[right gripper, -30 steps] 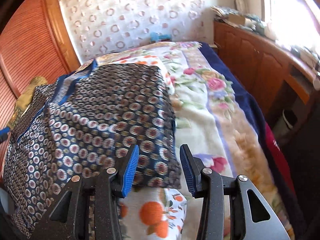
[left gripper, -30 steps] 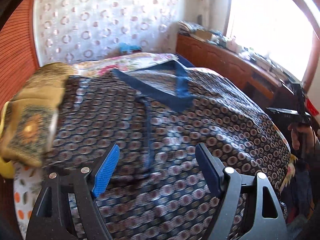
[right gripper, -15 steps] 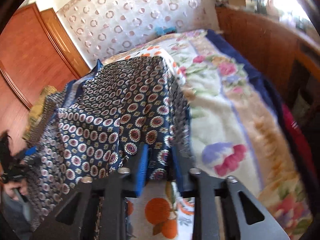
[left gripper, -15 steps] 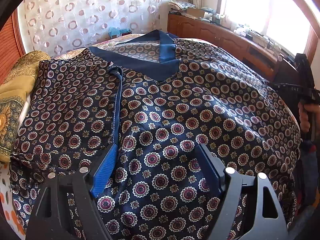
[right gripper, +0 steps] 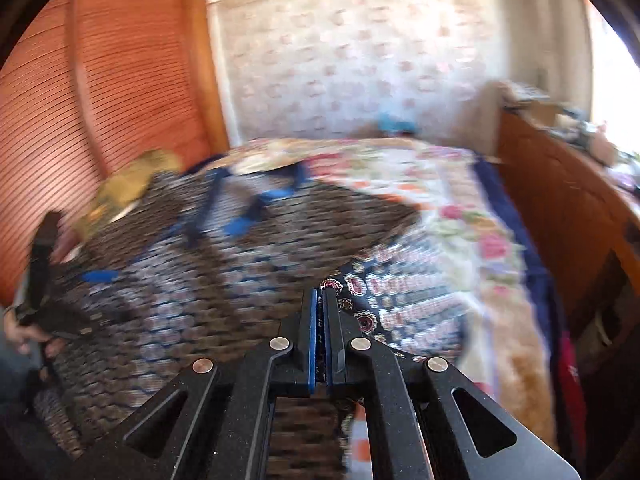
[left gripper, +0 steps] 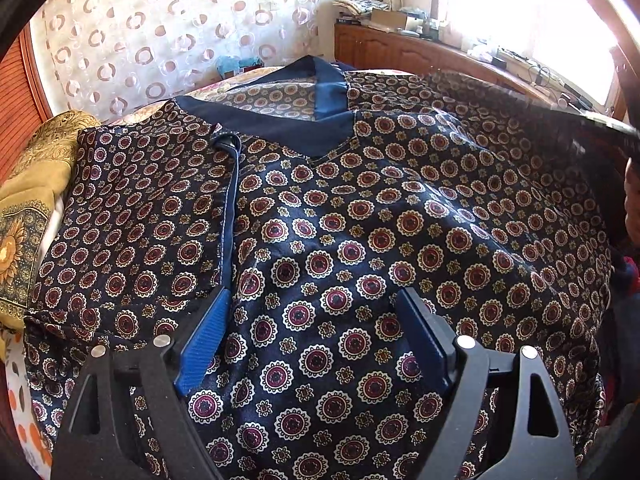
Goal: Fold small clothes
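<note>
Patterned top (left gripper: 360, 216) lies spread on the bed (right gripper: 472, 208), navy collar toward the upper centre of the left wrist view, filling most of that frame. Left gripper (left gripper: 316, 336) hovers over its lower centre, fingers (left gripper: 204, 344) wide apart and opening, only flat fabric below them, nothing pinched. Right gripper (right gripper: 320, 336): fingers pressed together on an edge of the top, lower centre of the right wrist view (cloth visible between the blue pads). That view is motion-blurred; the held edge appears lifted off the floral bedspread. Yellow cloth (left gripper: 28, 216) sits at the left edge.
</note>
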A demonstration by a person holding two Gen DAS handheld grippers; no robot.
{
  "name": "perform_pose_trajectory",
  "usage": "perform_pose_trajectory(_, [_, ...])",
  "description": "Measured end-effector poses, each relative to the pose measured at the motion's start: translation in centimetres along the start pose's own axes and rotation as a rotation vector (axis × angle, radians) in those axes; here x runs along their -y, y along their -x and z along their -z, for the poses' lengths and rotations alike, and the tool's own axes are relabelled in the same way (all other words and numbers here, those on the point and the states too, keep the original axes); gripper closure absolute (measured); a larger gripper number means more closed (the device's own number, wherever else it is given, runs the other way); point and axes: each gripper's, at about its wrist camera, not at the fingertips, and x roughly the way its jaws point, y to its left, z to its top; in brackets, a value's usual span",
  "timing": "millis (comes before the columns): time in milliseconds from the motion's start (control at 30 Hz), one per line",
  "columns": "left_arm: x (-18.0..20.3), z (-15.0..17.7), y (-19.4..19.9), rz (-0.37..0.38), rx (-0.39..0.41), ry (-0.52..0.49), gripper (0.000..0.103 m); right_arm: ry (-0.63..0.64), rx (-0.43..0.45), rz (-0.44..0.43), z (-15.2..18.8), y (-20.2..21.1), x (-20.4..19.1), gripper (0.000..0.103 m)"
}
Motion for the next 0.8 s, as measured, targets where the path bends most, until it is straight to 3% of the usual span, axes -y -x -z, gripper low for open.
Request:
perform_pose_trajectory(100, [0.0, -0.3, 0.2, -0.004, -0.005, 0.012, 0.019, 0.017, -0.083, -0.031, 1.4, -1.9, -1.3, 0.101])
perform_pose_trajectory(200, [0.4, -1.3, 1.2, 0.025, 0.030, 0.022, 0.019, 0.006, -0.142, -0.029, 3.4, -2.6, -1.0, 0.089])
perform_pose_trajectory(300, [1.7, -2.5, 2.9, 0.062, 0.083, 0.006, 0.019, -0.040, -0.123, -0.005, 4.3, -1.3, 0.5, 0.077])
perform_pose_trajectory(433, [3.7, -4.3, 4.5, 0.121, 0.131, -0.015, 0.019, -0.119, -0.025, 0.024, 4.6, 2.4, 2.8, 0.050])
perform_pose_trajectory(533, [4.9, -5.1, 4.8, 0.141, 0.145, -0.033, 0.019, -0.160, -0.019, 0.109, 5.3, 3.4, 4.8, 0.047])
perform_pose_trajectory(667, [6.0, -5.8, 4.4, 0.156, 0.140, -0.044, 0.019, -0.239, -0.091, 0.174, 6.0, 0.5, 7.5, 0.047])
perform_pose_trajectory(800, [6.7, -5.7, 4.2, 0.157, 0.133, -0.054, 0.019, -0.354, -0.160, 0.148, 6.2, -3.0, 9.3, 0.047])
